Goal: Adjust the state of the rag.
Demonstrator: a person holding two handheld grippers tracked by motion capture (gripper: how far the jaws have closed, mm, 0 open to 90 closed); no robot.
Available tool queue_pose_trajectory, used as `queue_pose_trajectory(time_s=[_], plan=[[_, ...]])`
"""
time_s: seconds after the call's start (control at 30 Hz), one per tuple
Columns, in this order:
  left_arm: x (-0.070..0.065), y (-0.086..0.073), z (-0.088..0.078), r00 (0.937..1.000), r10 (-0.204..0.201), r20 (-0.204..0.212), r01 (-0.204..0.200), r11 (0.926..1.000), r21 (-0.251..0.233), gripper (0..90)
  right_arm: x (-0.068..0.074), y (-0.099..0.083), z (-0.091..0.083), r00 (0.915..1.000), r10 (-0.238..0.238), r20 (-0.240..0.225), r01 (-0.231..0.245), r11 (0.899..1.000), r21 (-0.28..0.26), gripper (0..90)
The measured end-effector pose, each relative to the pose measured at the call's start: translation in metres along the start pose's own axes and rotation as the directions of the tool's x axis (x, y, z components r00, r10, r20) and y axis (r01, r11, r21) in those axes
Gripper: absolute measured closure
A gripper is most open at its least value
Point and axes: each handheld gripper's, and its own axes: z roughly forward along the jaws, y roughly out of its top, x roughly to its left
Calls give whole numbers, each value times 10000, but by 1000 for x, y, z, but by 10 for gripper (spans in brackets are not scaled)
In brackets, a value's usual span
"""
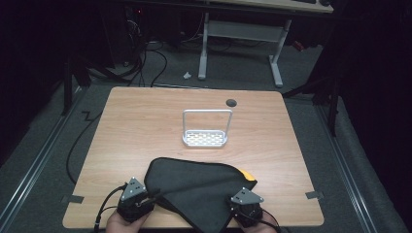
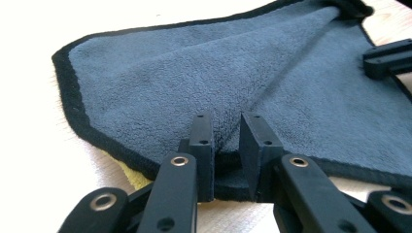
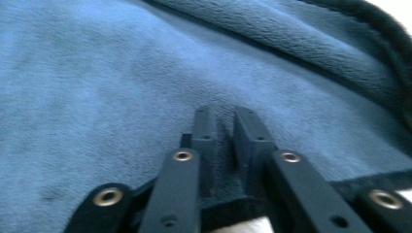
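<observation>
— So why is each gripper clamped on the cloth's (image 1: 194,187) near hem?
— Likely to spread or fold it on the worktop (image 1: 145,121). Left gripper (image 2: 227,145) and right gripper (image 3: 224,141) both pinch fabric, jaws nearly closed, hands low at the near edge.

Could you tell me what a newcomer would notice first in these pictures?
The dark grey cloth at the table's near edge, a yellow corner peeking out at its right. The left gripper and right gripper each pinch its near hem. Behind it stands a white wire rack.
</observation>
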Motion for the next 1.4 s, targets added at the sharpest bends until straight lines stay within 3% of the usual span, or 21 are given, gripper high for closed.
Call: queue_pose_trajectory(time_s=[0.1, 0.13, 0.2, 0.37, 0.43, 0.47, 0.53, 0.6, 0.63, 0.7, 0.77, 0.83, 0.97, 1.07, 1.17, 1.23, 1.3, 1.33, 1.4], plan=[[-7, 0, 4, 9992, 401, 4, -401, 9991, 118, 765, -13, -1, 1, 9991, 130, 413, -131, 9999, 32, 873], [-9, 0, 6, 9985, 547, -22, -546, 9984, 174, 765, -26, -3, 2, 9968, 331, 732, -334, 9994, 32, 888], [-10, 0, 10, 9977, 679, -60, -677, 9972, 320, 766, -31, -3, 2, 9952, 409, 884, -411, 9992, 6, 898], [-7, -1, 18, 9963, 836, -185, -823, 9948, 601, 778, -66, -7, 6, 9770, 1041, 1863, -1049, 9945, -58, 900], [-2, -2, 23, 9946, 915, -480, -876, 9930, 787, 788, -75, -8, 7, 9683, 1282, 2145, -1289, 9916, -105, 900], [0, -2, 24, 9947, 847, -575, -797, 9933, 837, 791, -80, -8, 7, 9615, 1678, 2176, -1678, 9856, -187, 898], [0, 1, 21, 9983, 485, -332, -470, 9979, 443, 790, -82, -10, 4, 9591, 1875, 2121, -1841, 9823, -358, 875], [-8, 4, 17, 9976, 670, -165, -669, 9977, 65, 771, -81, -10, -2, 9577, 1954, 2111, -1864, 9805, -622, 864], [-16, 7, 14, 9963, 848, 141, -846, 9963, -134, 756, -80, -10, -5, 9570, 1996, 2105, -1886, 9795, -712, 860], [-32, 8, 13, 9909, 1203, 612, -1183, 9924, -346, 718, -78, -9, -10, 9578, 1997, 2069, -1832, 9784, -962, 851], [-46, 9, 16, 9820, 1425, 1237, -1385, 9895, -405, 674, -75, -10, -10, 9605, 1959, 1978, -1801, 9791, -949, 843], [-58, 9, 21, 9728, 1712, 1561, -1661, 9851, -452, 645, -73, -10, -8, 9639, 1904, 1861, -1767, 9803, -877, 836], [-74, 6, 39, 9560, 2470, 1586, -2504, 9681, 18, 619, -69, -10, -6, 9689, 1864, 1630, -1751, 9812, -810, 828], [-80, 2, 49, 9417, 3167, 1132, -3228, 9456, 400, 626, -67, -10, -5, 9717, 1843, 1480, -1745, 9817, -768, 825], [-76, -2, 56, 9444, 3145, 957, -3221, 9434, 785, 753, -67, -10, -4, 9725, 1854, 1411, -1763, 9815, -749, 824], [-72, -2, 56, 9499, 2979, 948, -3053, 9492, 764, 859, -67, -10, -3, 9725, 1848, 1420, -1762, 9818, -708, 824], [-69, 0, 53, 9504, 2984, 873, -3050, 9493, 763, 875, -67, -11, -3, 9723, 1855, 1425, -1778, 9819, -648, 825], [-66, 0, 51, 9528, 2916, 851, -2979, 9517, 739, 877, -67, -11, -2, 9730, 1831, 1408, -1763, 9825, -592, 825], [-56, 1, 45, 9639, 2524, 845, -2581, 9640, 642, 877, -67, -12, 0, 9725, 1832, 1436, -1790, 9830, -417, 826]])
